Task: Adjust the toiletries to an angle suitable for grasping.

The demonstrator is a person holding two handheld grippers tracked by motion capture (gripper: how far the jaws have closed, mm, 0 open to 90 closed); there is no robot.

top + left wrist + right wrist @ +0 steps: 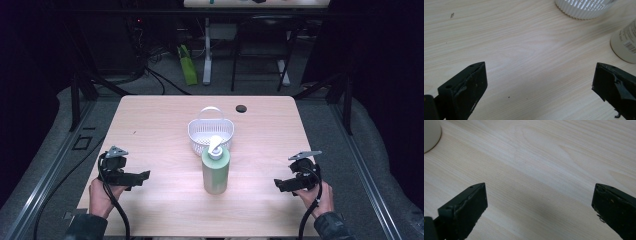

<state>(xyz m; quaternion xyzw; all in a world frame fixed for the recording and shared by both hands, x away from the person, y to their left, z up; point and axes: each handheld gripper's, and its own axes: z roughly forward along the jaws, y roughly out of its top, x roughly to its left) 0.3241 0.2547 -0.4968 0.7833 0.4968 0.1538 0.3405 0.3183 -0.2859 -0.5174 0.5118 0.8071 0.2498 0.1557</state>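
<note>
A tall pale green plastic pump bottle (216, 172) with a white dispenser head stands upright near the middle of the light wood-grain table (150, 125). Just behind it, touching or nearly so as the high view shows it, sits a white slotted plastic basket (210, 131) with a thin arched handle. A small dark round disc (241, 108) lies farther back on the table, well apart from both.

The left gripper (142, 176) rests low over the table at the left, well apart from the bottle, its jaws spread wide with nothing between them; the left gripper view shows bare wood between the jaws, with the bottle's base and the basket's wall off to one side. The right gripper (279, 184) sits at the right, also well apart from the bottle, jaws wide and empty, aimed inward toward it.

The bottle looks top-heavy and narrow at the base, so a gripper coming in from one side could tip it before the jaws close, likely into the basket. A grip high on the pump head might turn or depress the nozzle rather than lift. The smooth rounded body may also slip if the jaws close off-centre. The basket is light, so a nudge from the bottle would probably slide it backward.
</note>
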